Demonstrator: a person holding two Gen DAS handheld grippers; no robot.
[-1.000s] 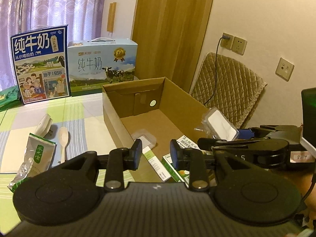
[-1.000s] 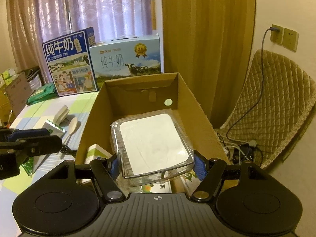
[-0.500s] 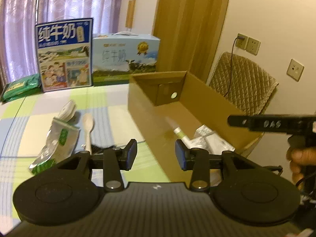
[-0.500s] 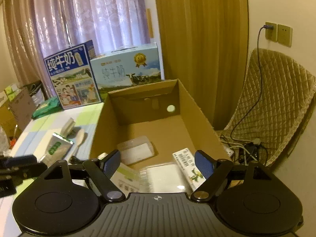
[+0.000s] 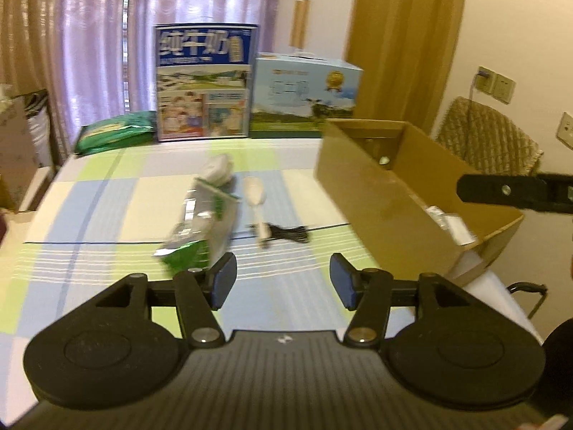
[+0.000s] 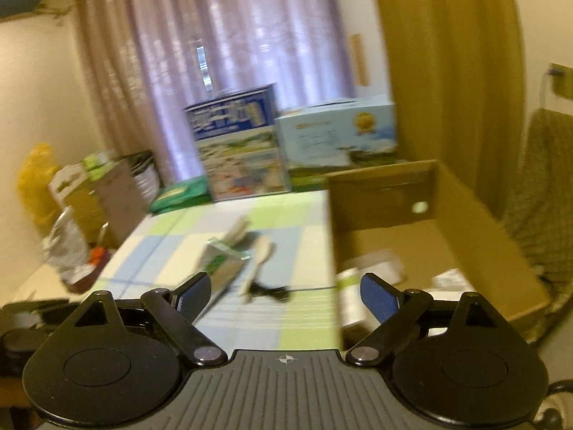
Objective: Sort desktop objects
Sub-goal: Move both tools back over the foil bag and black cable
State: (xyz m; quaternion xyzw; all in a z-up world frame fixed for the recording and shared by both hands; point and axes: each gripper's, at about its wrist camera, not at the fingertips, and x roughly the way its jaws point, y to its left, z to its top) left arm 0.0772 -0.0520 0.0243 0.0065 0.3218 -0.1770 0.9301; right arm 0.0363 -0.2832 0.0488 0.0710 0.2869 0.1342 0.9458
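A crinkled silver and green foil pouch [image 5: 200,225] lies flat in the middle of the surface [image 5: 107,215], which wears a checked cloth of pale green, blue and cream. At the pouch's far end sits a rounded white object [image 5: 217,168], too blurred to name. Just right of the pouch lies one pale spoon [image 5: 256,200], bowl toward the far side, and a bundled black cable [image 5: 286,231] touches its handle end.

To the right stands one open cardboard box [image 5: 376,200], brown, straight-walled, with a round hole in its far wall; its near right corner hangs out past the surface's edge. Inside it, in the right wrist view, lie several white and green packets [image 6: 349,286], blurred, so I cannot count them.

At the far edge stand two printed milk cartons: a taller blue one [image 5: 204,82] and a lower pale blue one [image 5: 304,93], with a flat green bag [image 5: 114,134] to their left. Between pouch and near edge the cloth is bare.

The left gripper [image 5: 283,281] hovers over the near cloth, jaws spread and holding nothing. The right gripper [image 6: 284,294] is likewise spread wide and empty, straddling the box's left wall.
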